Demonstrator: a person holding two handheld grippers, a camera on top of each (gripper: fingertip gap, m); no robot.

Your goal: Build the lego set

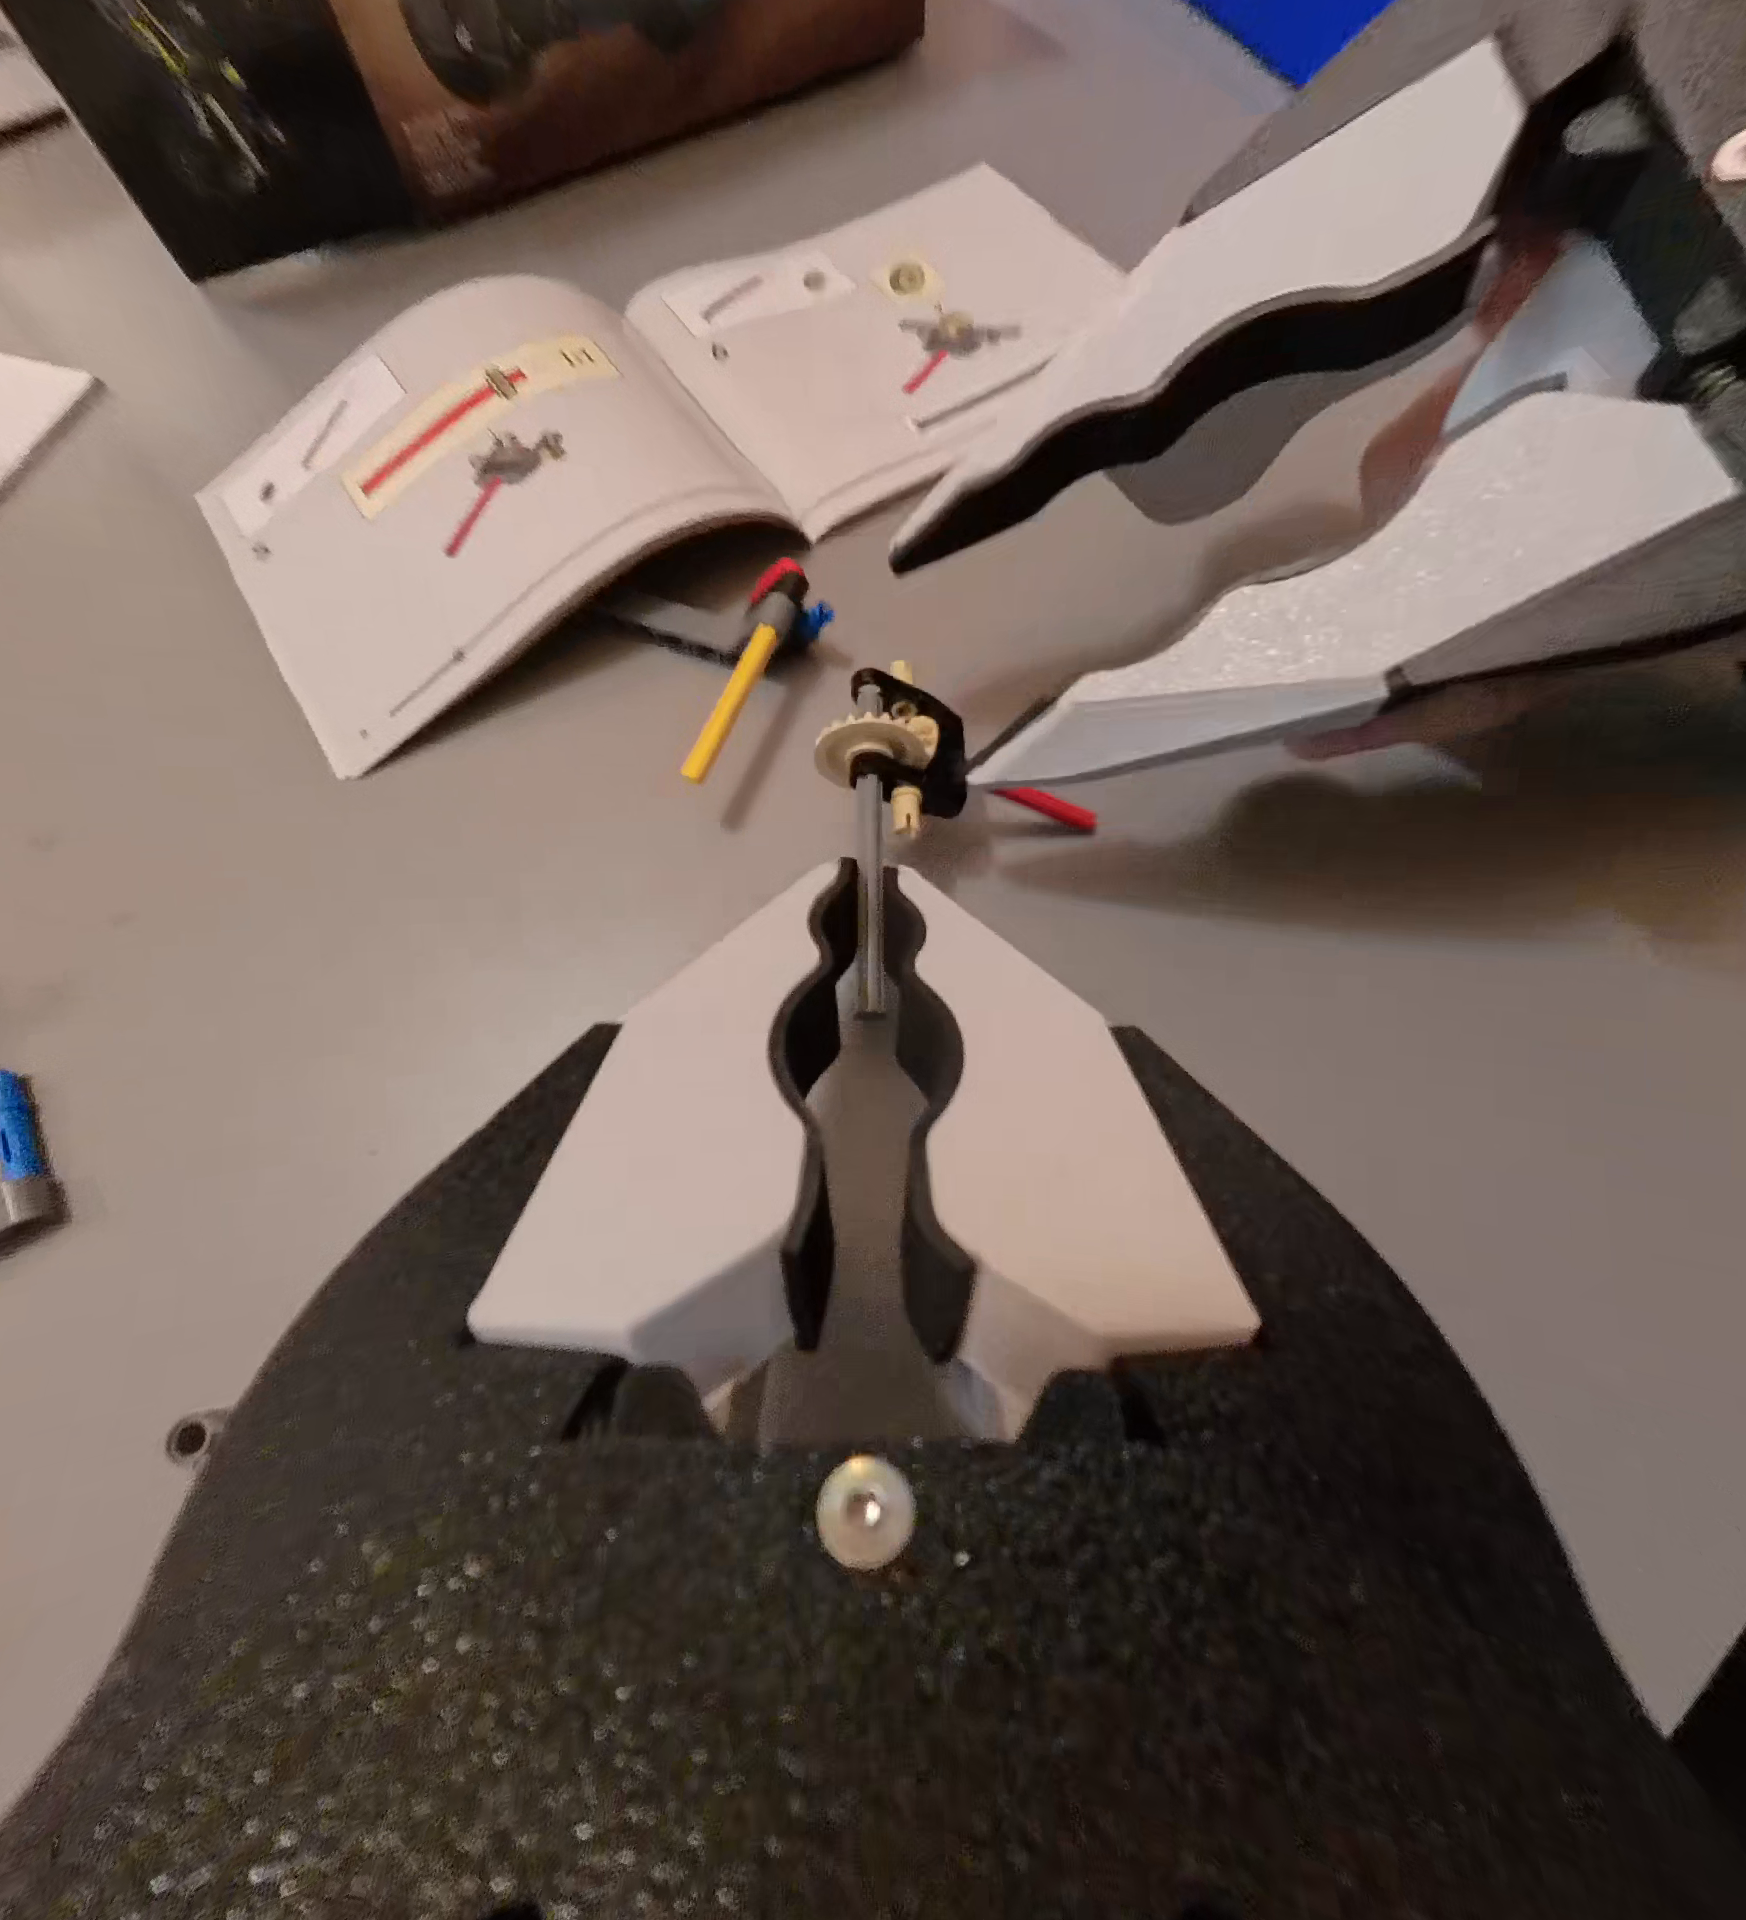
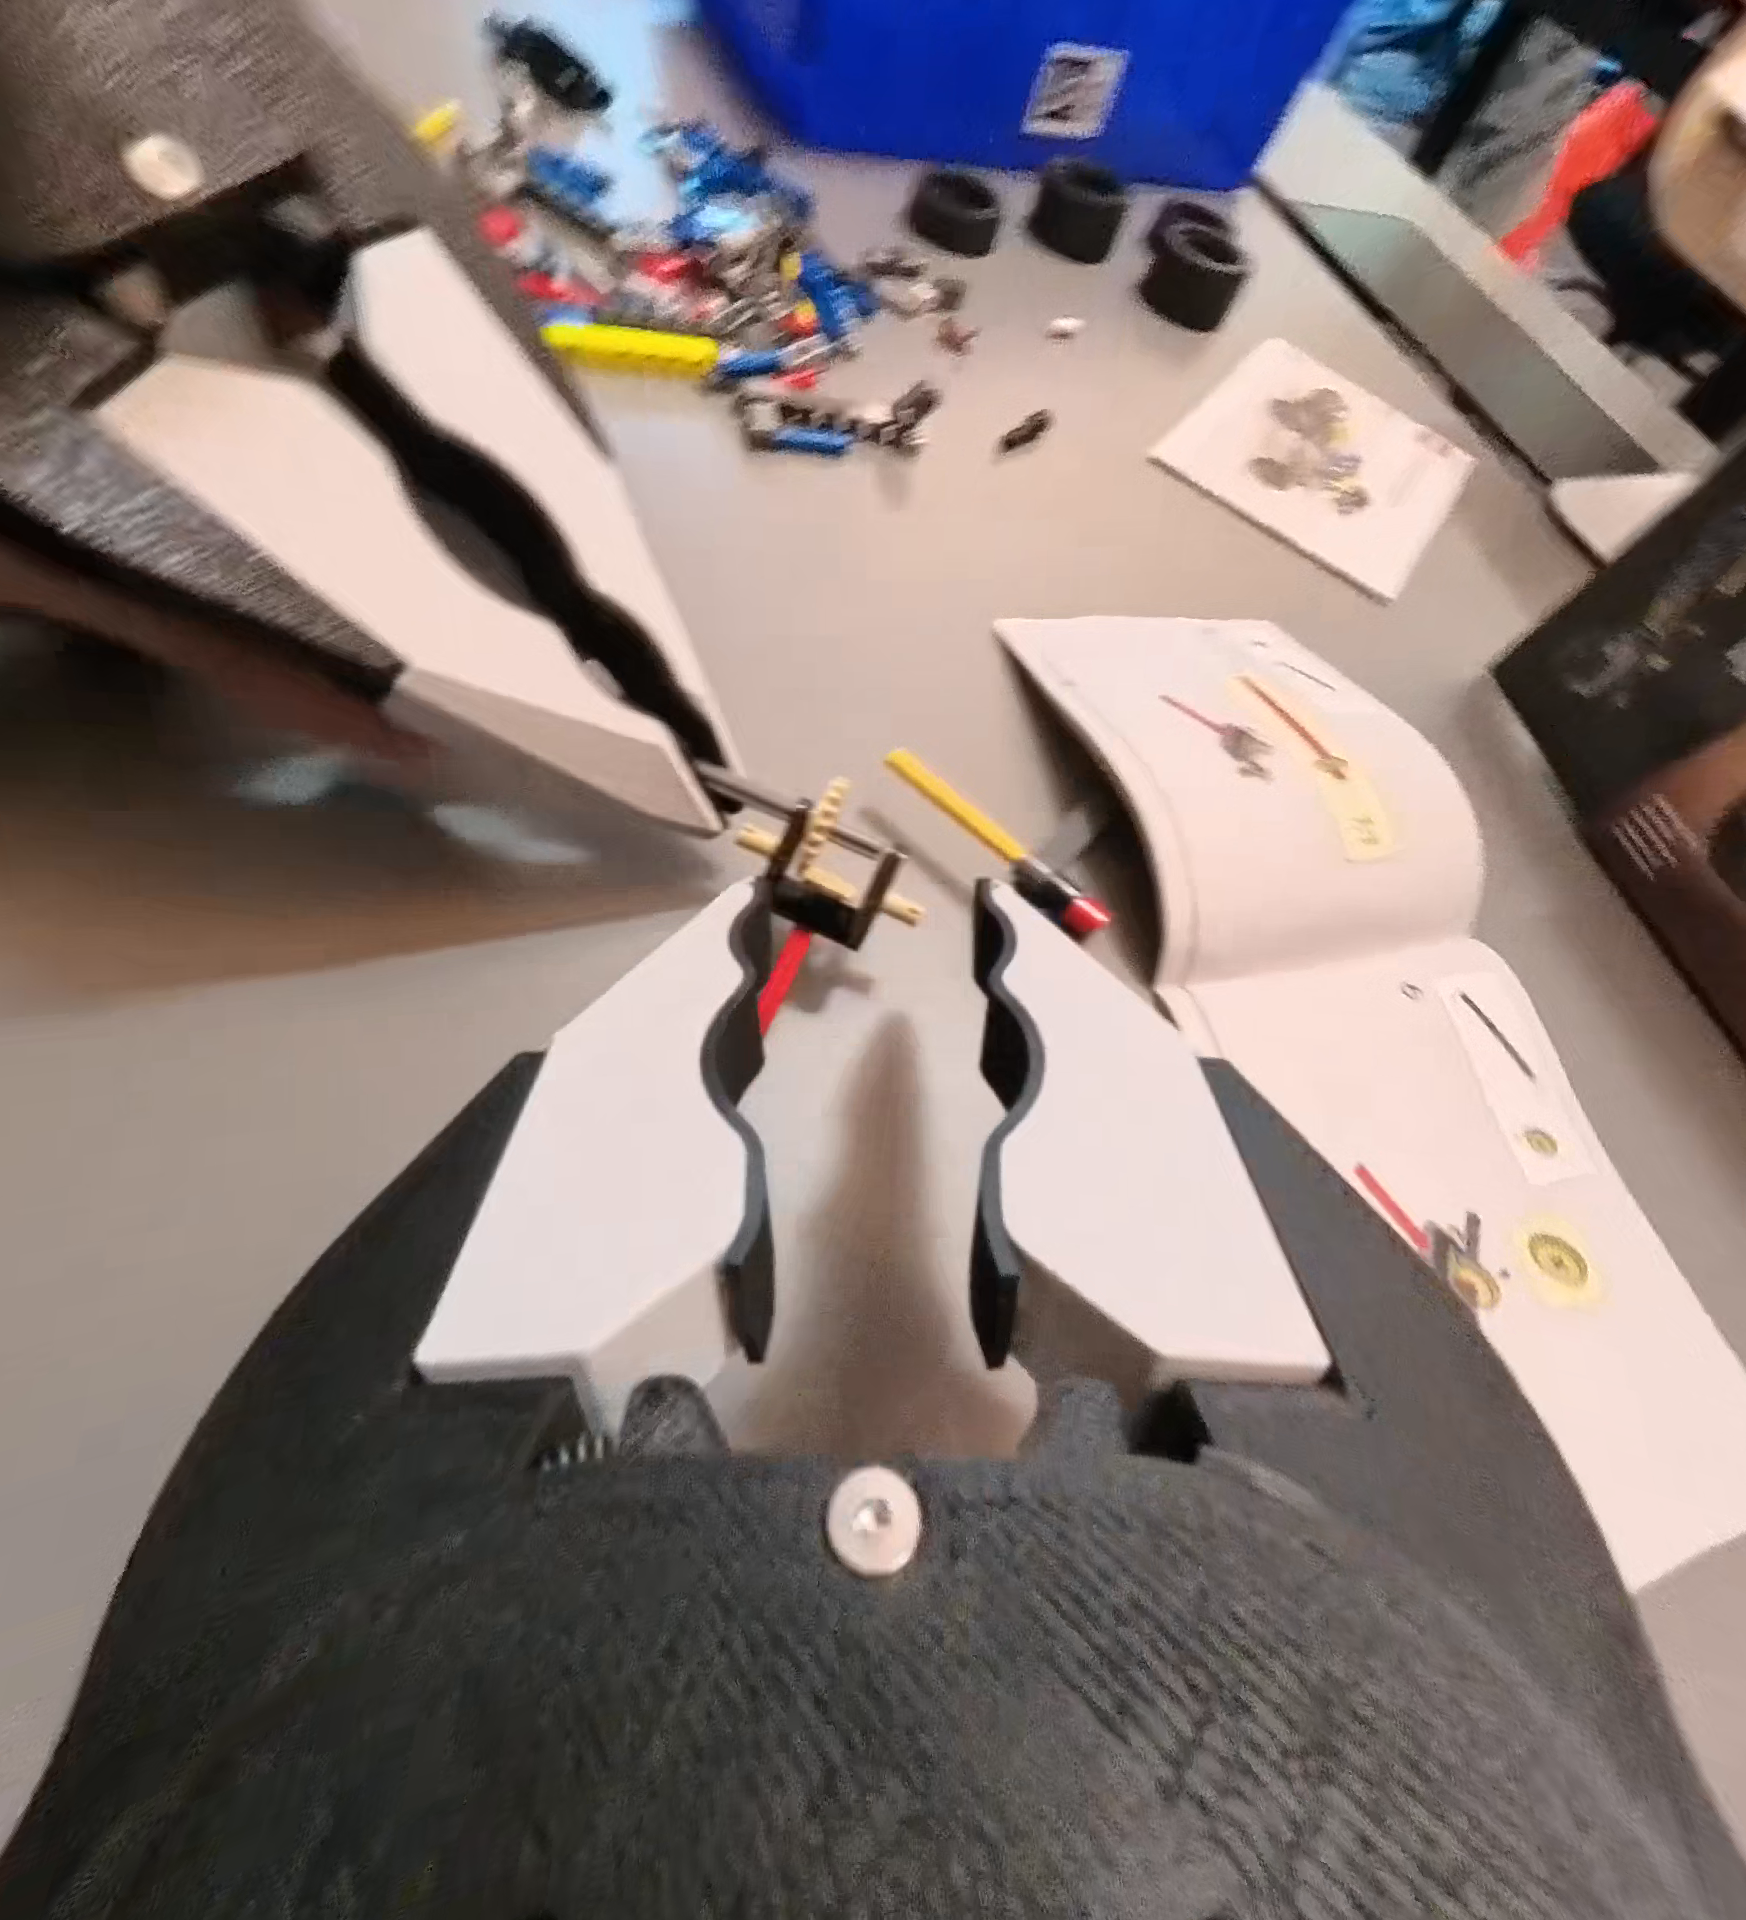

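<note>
My left gripper (image 1: pixel 869 883) is shut on a thin grey axle (image 1: pixel 871 862). The far end of the axle passes through a small gear assembly (image 1: pixel 900 743), a black frame with a tan gear and tan pins. A red axle (image 1: pixel 1045 808) sticks out of its far side. My right gripper (image 2: pixel 864 899) is open, with the assembly (image 2: pixel 827 883) at its fingertips, nearer the left finger. The red axle (image 2: pixel 784 982) runs along that finger's inner edge. The right gripper (image 1: pixel 936 670) also shows in the left wrist view, and the left gripper (image 2: pixel 708 800) in the right wrist view.
An open instruction booklet (image 1: pixel 536 468) lies on the grey table, with a yellow axle in a red-and-black connector (image 1: pixel 734 696) at its edge. The set's dark box (image 1: pixel 433 94) stands behind. A pile of loose parts (image 2: pixel 703 281), black tyres (image 2: pixel 1071 208), a blue bin (image 2: pixel 1004 83) and a leaflet (image 2: pixel 1316 468) lie farther off. Left and right tips are no more than a few centimetres apart.
</note>
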